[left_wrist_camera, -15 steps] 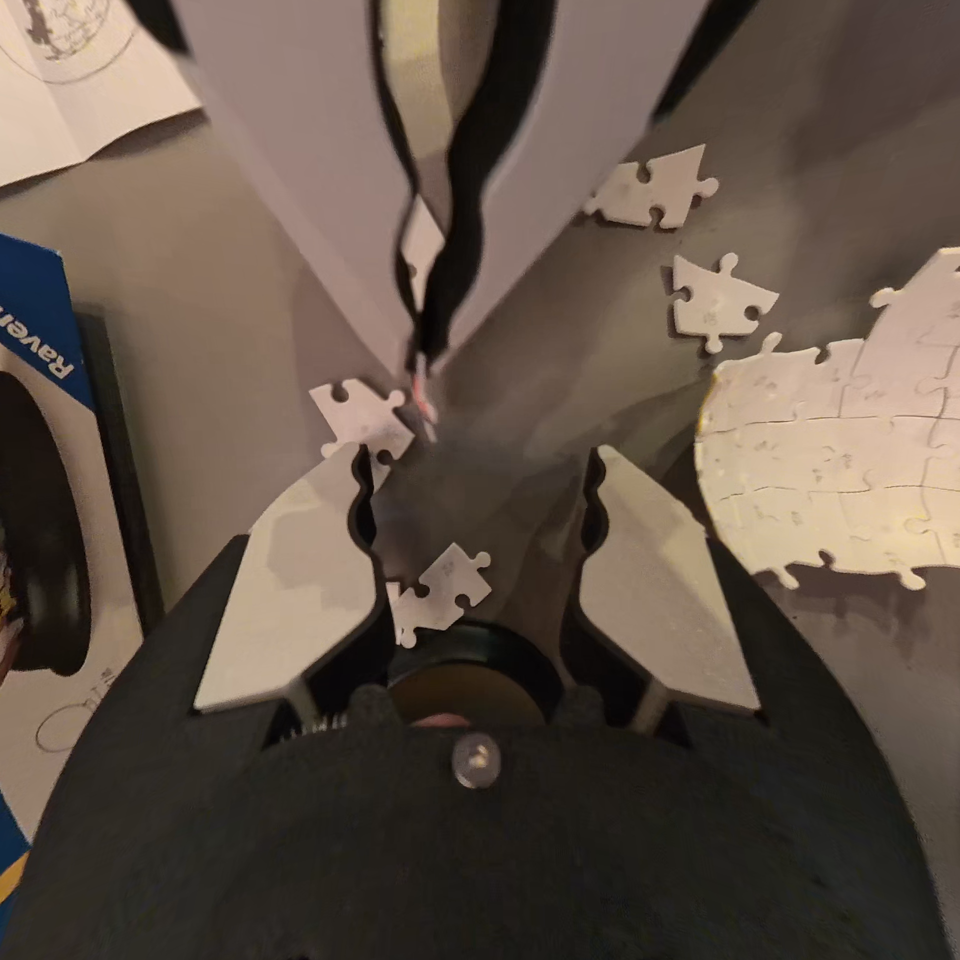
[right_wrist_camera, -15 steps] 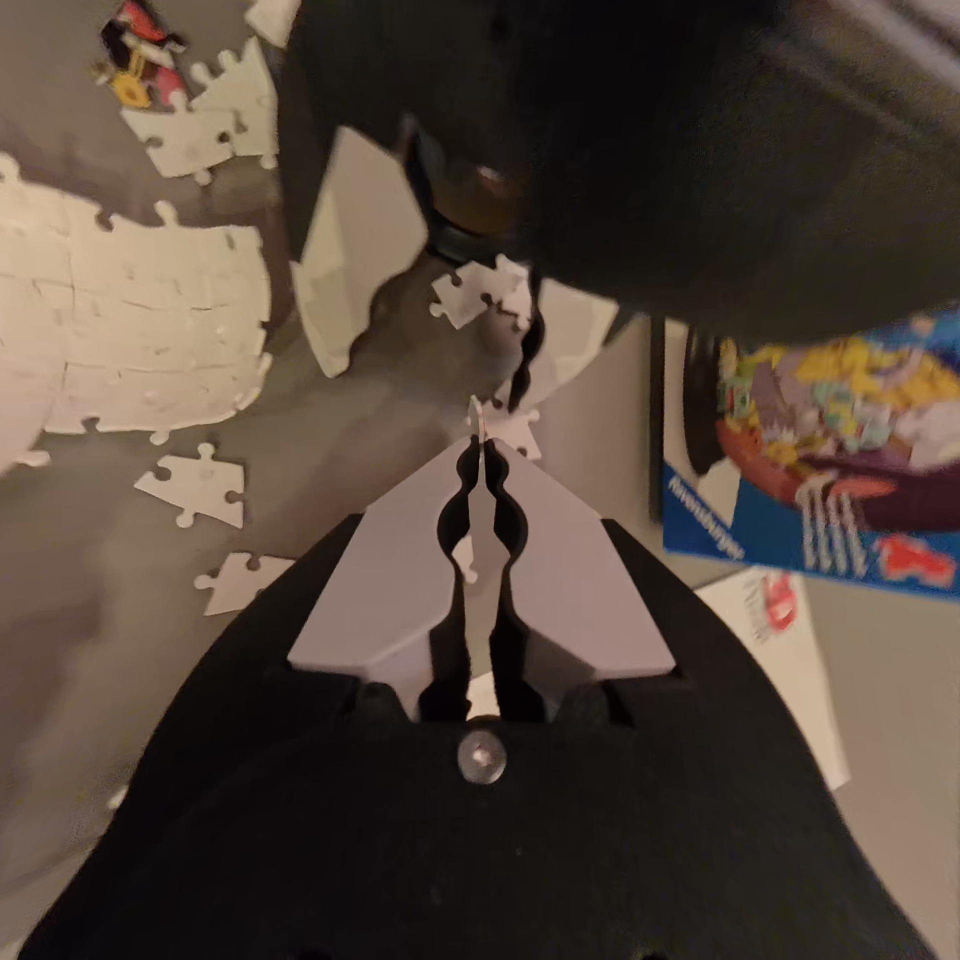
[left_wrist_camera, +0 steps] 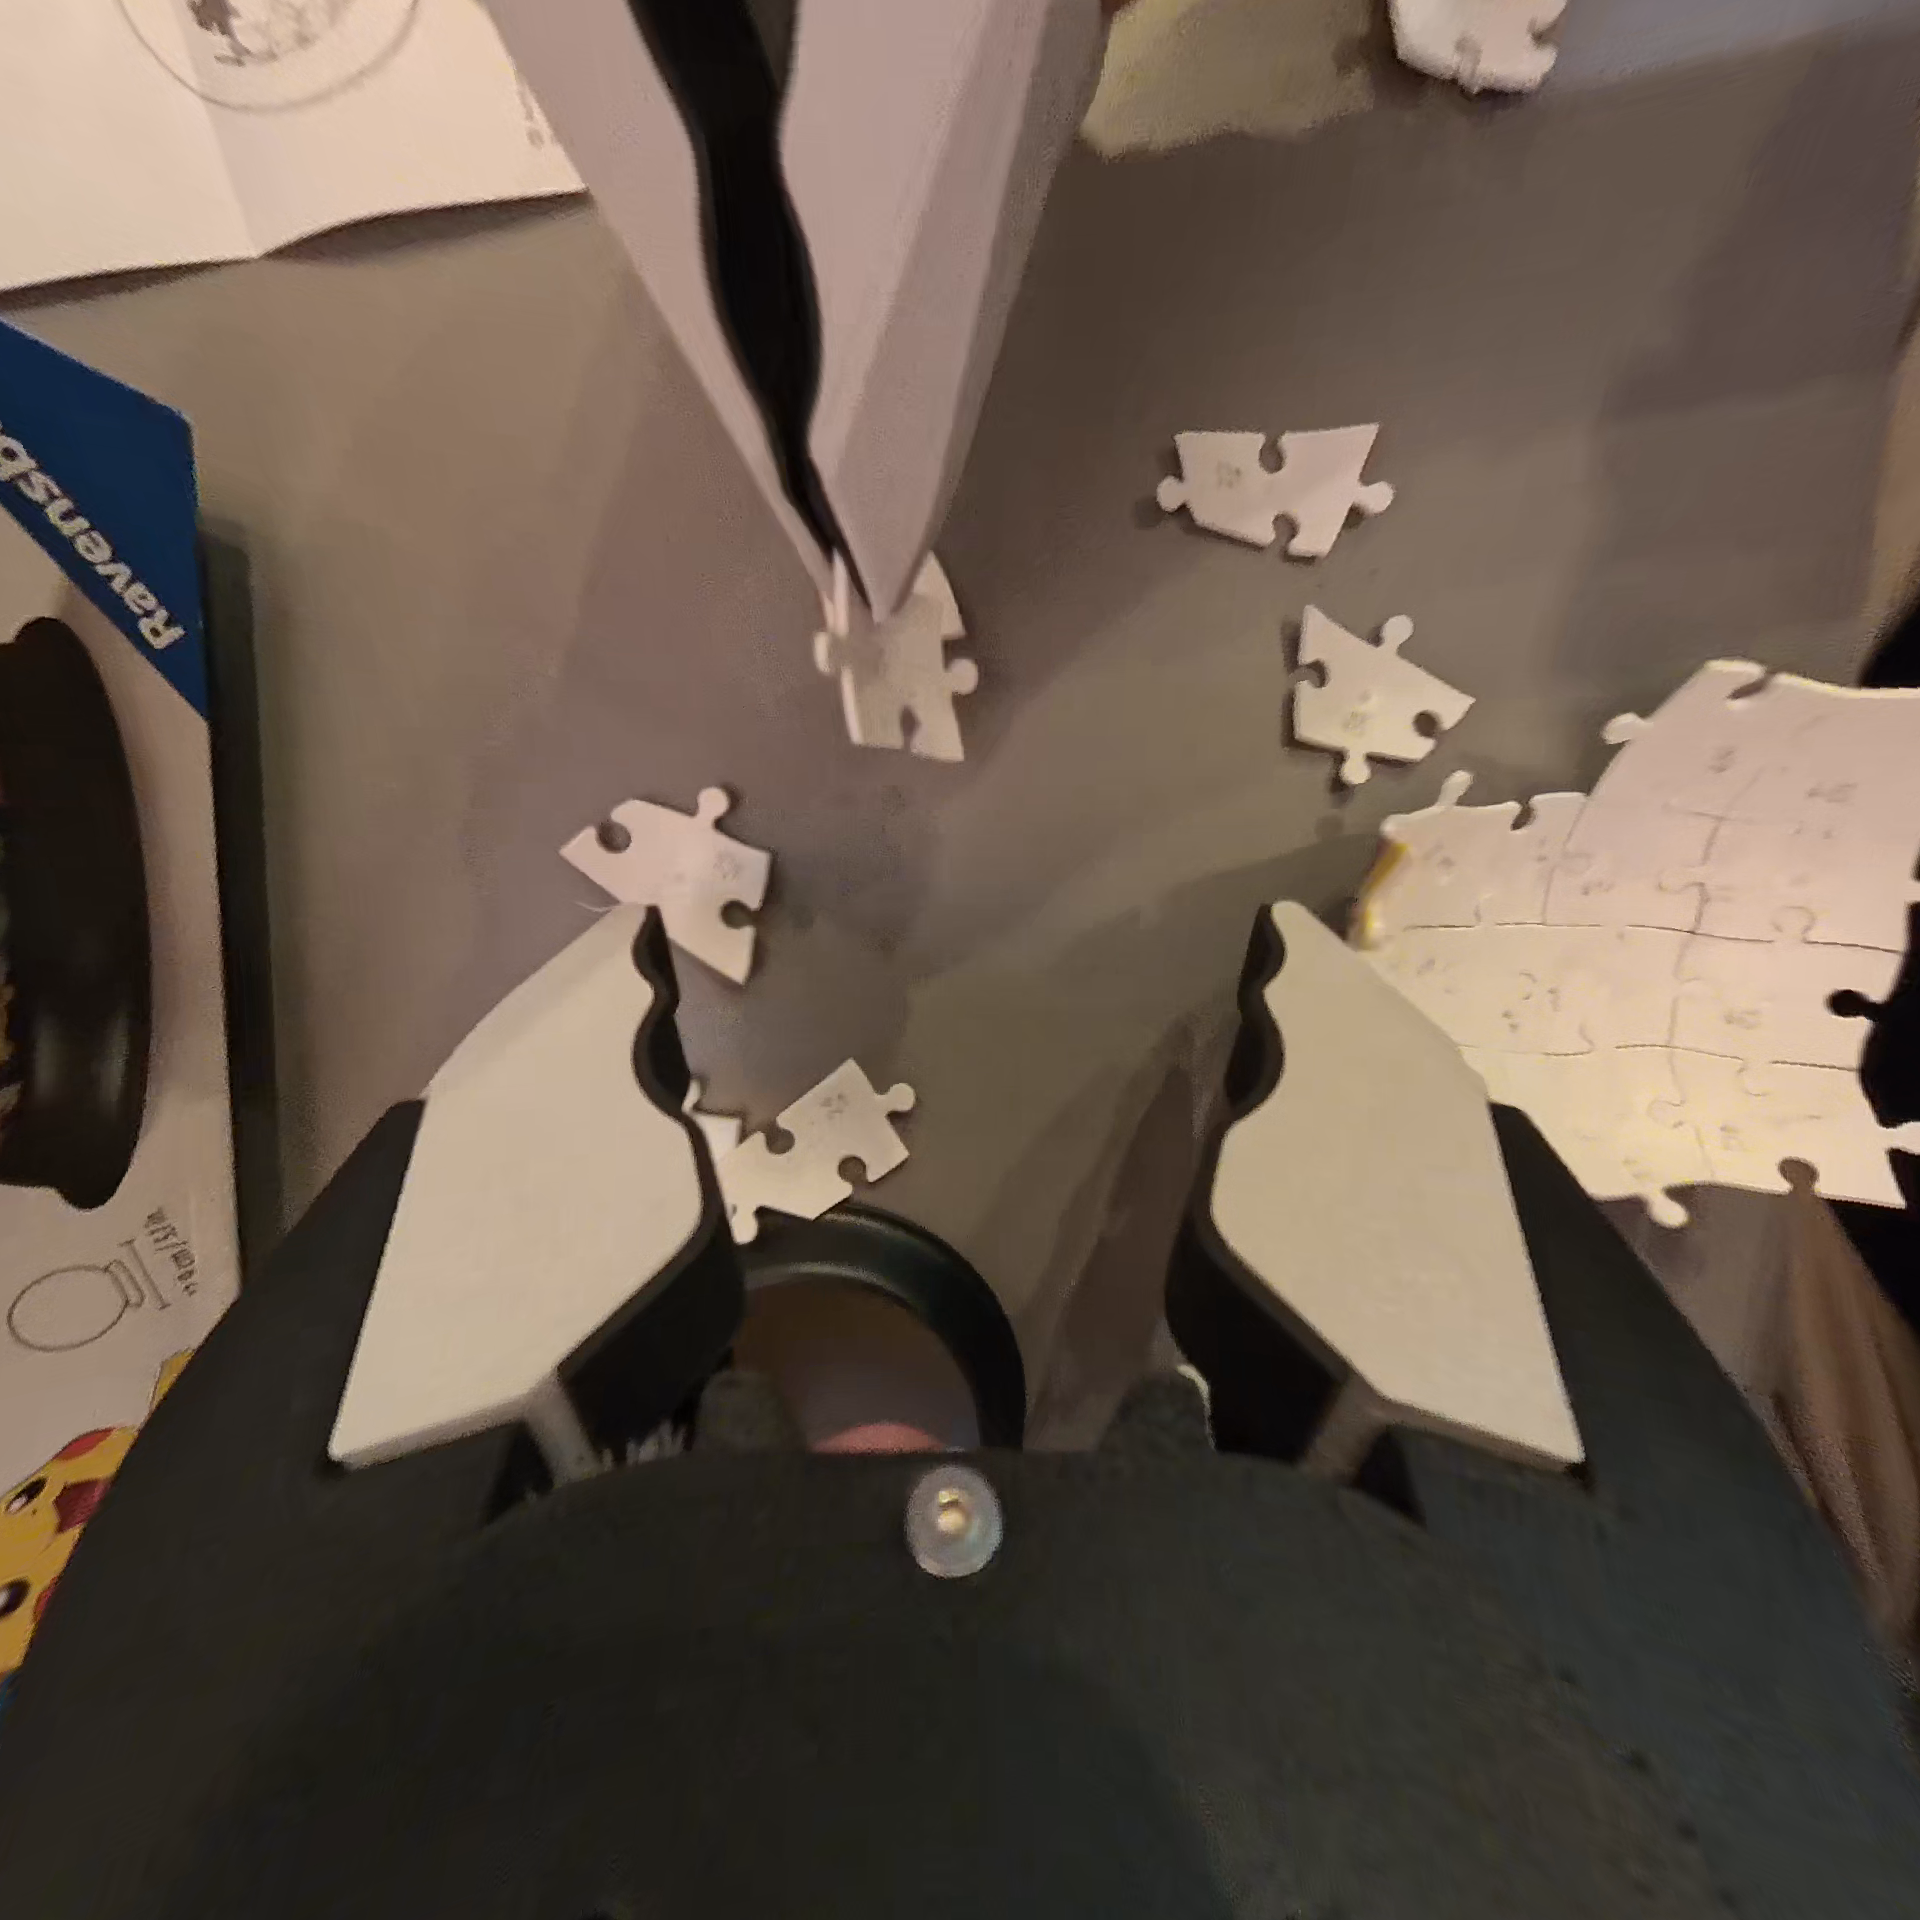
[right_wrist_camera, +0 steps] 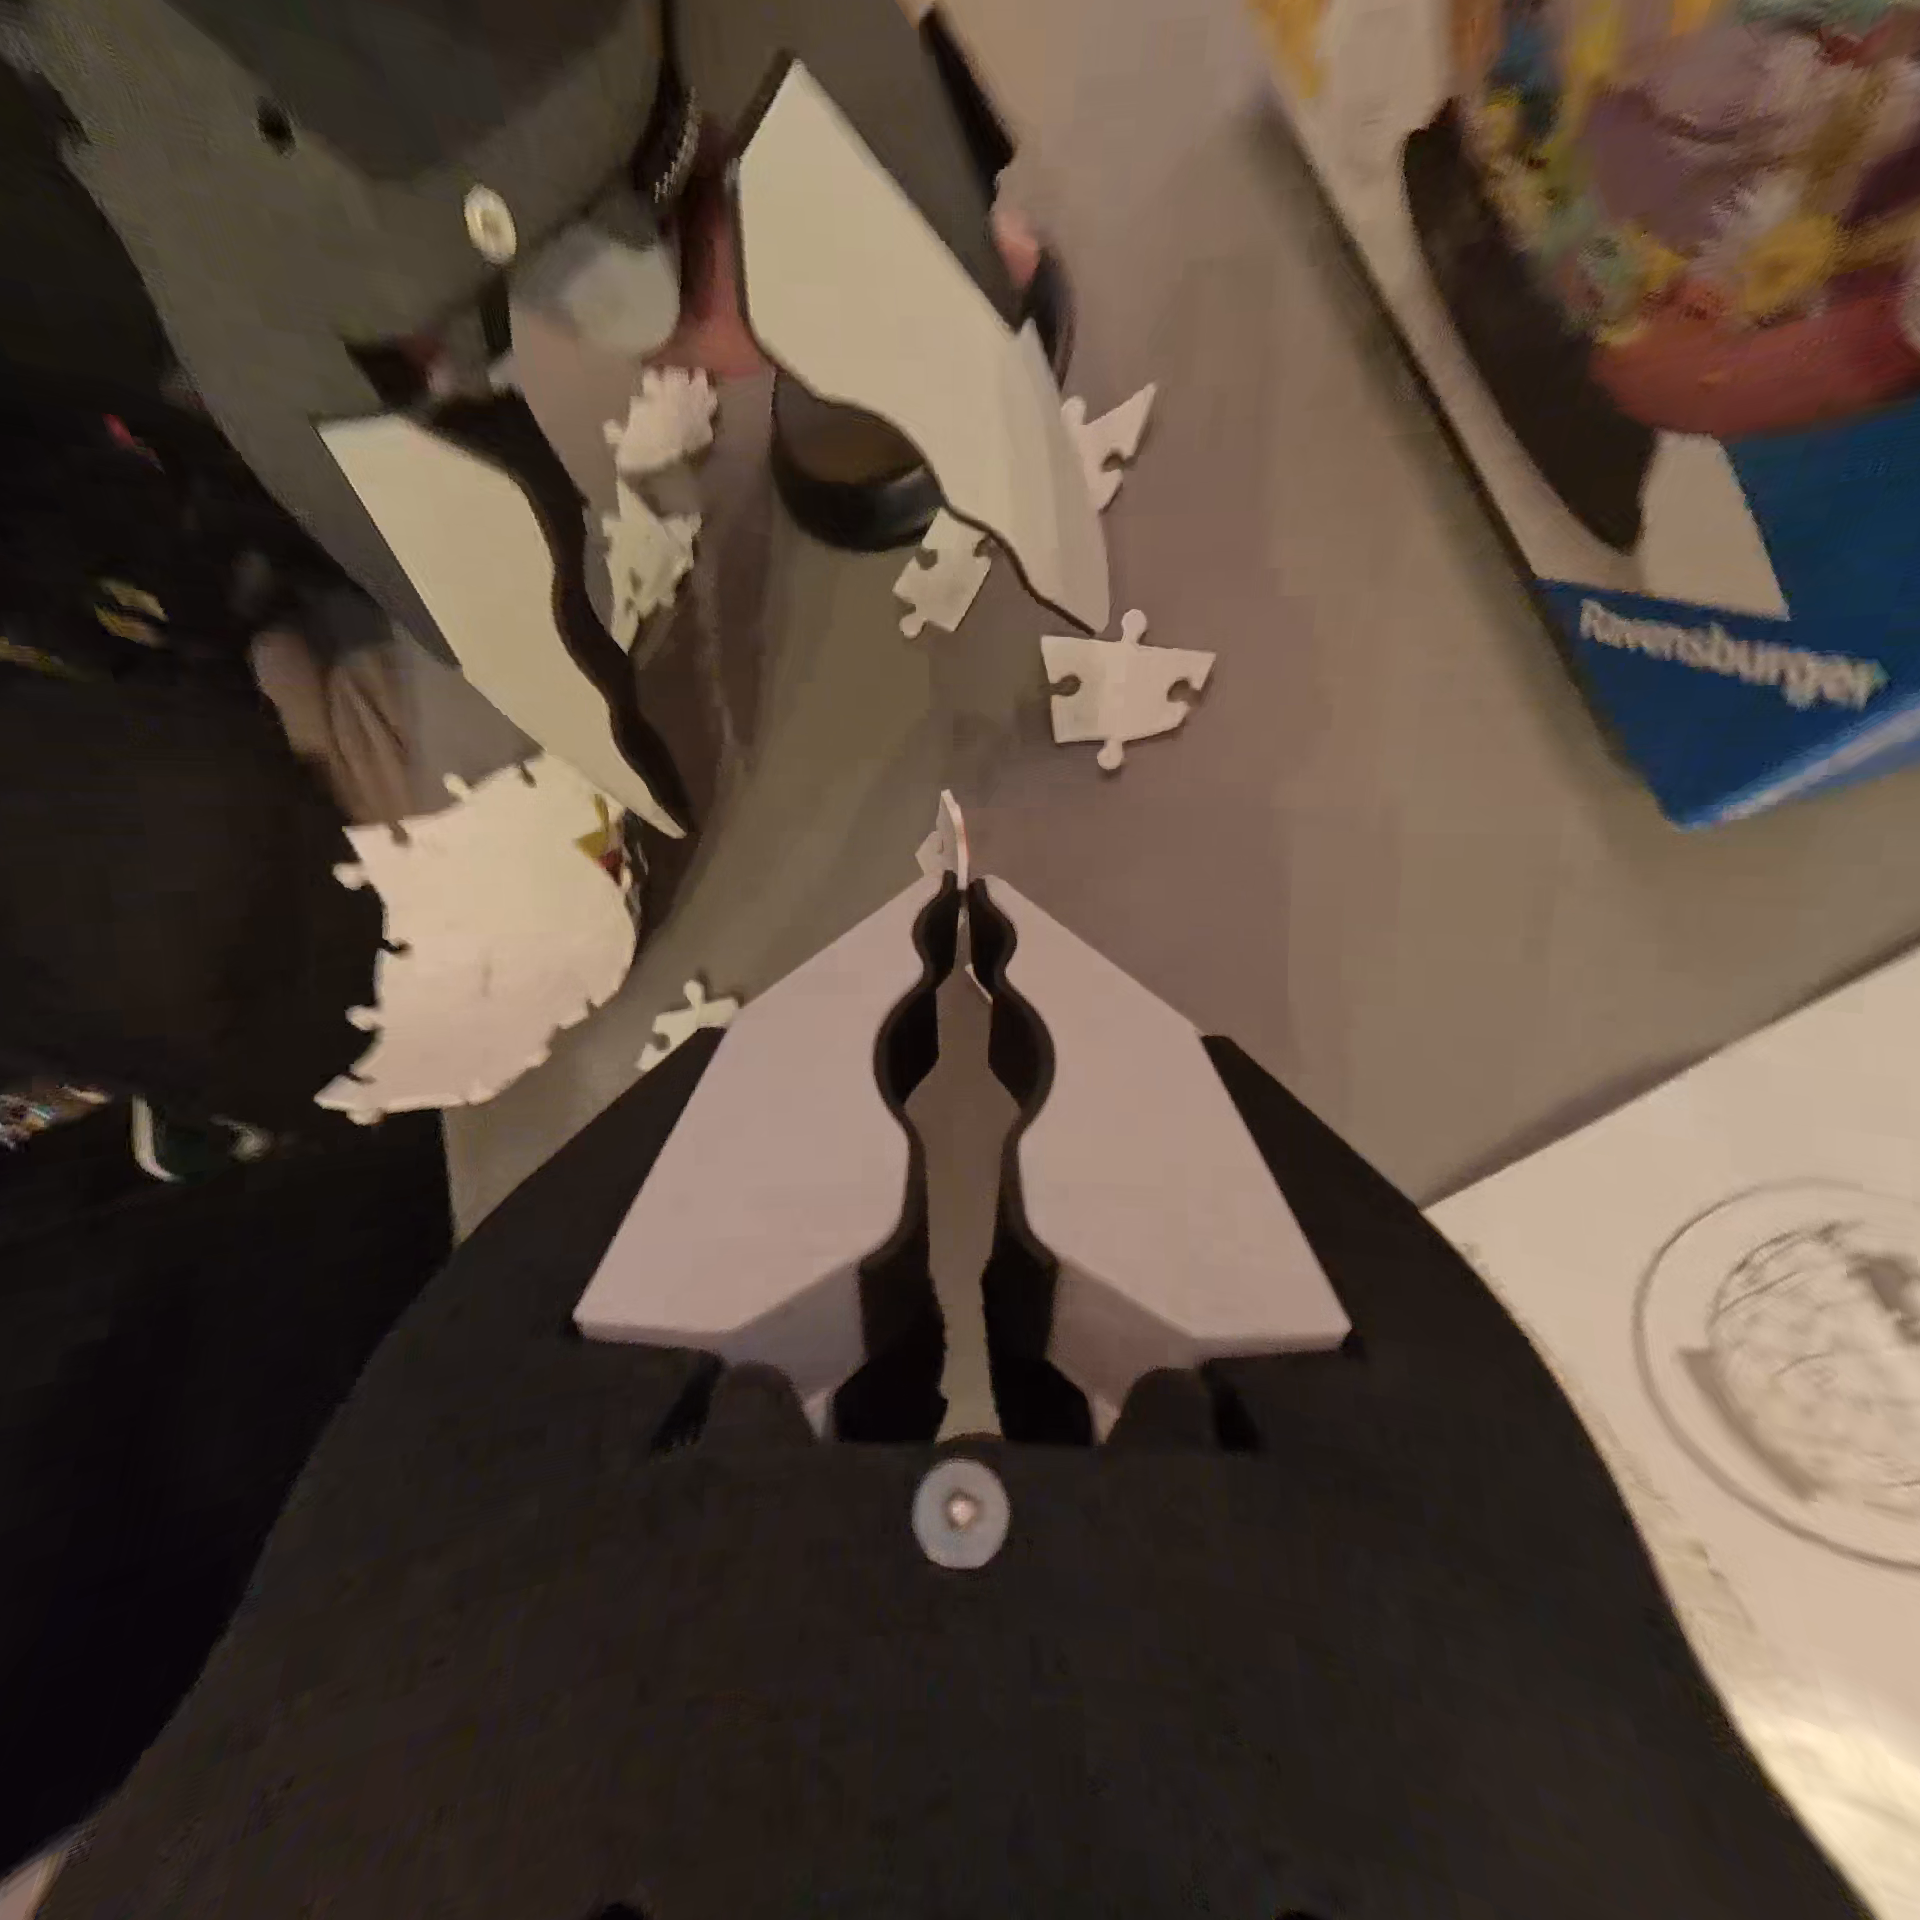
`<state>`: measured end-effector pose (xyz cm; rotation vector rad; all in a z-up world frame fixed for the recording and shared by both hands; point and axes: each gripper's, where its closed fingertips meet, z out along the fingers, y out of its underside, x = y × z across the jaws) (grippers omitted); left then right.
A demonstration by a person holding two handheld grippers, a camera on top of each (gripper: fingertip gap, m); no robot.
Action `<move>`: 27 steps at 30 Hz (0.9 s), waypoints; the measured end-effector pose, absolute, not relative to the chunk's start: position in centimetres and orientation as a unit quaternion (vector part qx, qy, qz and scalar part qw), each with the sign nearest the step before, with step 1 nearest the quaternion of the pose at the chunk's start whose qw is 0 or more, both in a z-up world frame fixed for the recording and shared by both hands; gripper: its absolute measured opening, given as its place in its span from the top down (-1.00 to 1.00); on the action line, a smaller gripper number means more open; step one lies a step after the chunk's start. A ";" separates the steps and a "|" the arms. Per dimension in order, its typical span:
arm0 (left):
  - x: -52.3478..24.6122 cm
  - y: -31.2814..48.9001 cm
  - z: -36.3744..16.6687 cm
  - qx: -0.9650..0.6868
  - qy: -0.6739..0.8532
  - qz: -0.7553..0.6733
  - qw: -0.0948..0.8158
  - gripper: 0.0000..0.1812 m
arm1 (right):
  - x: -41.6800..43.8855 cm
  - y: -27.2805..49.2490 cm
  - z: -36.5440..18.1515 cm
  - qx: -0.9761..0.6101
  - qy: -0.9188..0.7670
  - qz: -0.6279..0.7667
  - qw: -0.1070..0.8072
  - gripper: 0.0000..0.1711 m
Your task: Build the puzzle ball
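Observation:
My right gripper is shut on a white puzzle piece, which stands edge-on between its tips. In the left wrist view the right gripper comes down from the top with the same piece hanging at its tip above the grey table. My left gripper is open and empty, and it shows in the right wrist view too. The assembled curved puzzle section lies to its right, white side up. Loose pieces lie at the left fingertip, between the fingers and farther right.
The blue puzzle box lies at the left of the table. A white instruction sheet lies beyond it. A black ring stand sits under my left gripper. Two joined pieces lie at the back right. The grippers' ends are close to 5 cm from one another.
The two grippers have drawn apart. The right gripper has pulled back with its piece, which now shows broadside in the left wrist view. The left jaws stand a little wider.

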<state>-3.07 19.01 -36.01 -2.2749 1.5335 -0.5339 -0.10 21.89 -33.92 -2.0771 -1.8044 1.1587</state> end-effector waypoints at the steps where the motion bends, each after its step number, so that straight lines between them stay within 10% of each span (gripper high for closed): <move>1: -2.9 18.8 -35.7 -0.797 0.544 -0.197 0.175 -0.11 | -0.2 22.0 -34.2 -0.683 -0.632 0.356 0.081 1.00; 27: -3.0 17.9 -37.0 -0.786 0.558 -0.218 0.153 -0.04 | -1.2 27.9 -34.6 -0.824 -0.373 0.384 0.189 0.99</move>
